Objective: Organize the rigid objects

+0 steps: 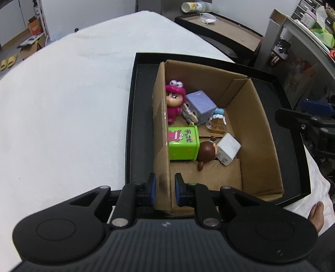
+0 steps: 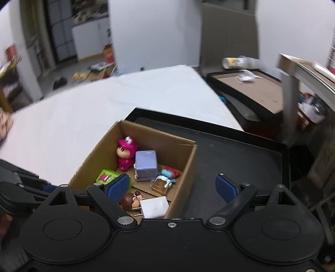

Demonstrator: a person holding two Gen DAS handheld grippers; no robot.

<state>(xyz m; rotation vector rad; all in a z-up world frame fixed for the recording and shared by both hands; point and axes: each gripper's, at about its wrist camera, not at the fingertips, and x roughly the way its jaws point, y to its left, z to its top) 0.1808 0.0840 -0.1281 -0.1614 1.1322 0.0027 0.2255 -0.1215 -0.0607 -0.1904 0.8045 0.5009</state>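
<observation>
A brown cardboard box [image 1: 257, 129] stands in a black tray [image 1: 134, 117] on the white table. It holds a pink figurine [image 1: 174, 100], a purple cube [image 1: 200, 104], a green tin [image 1: 183, 144], a brown-haired figurine [image 1: 206, 151], a white charger [image 1: 228, 150], a small amber bottle [image 1: 216, 125] and a blue toy [image 2: 167, 174]. My left gripper [image 1: 164, 190] is shut on the box's left wall. My right gripper [image 2: 172, 186] is open and empty, above the box's [image 2: 186, 167] right wall; it also shows in the left wrist view [image 1: 301, 123].
The white table [image 1: 62, 104] spreads to the left. A second black tray [image 1: 226, 29] with a cardboard liner sits behind, with a lying bottle [image 1: 194, 6] beyond. Shelves with clutter stand at the right. A bare foot [image 1: 317, 217] shows at the lower right.
</observation>
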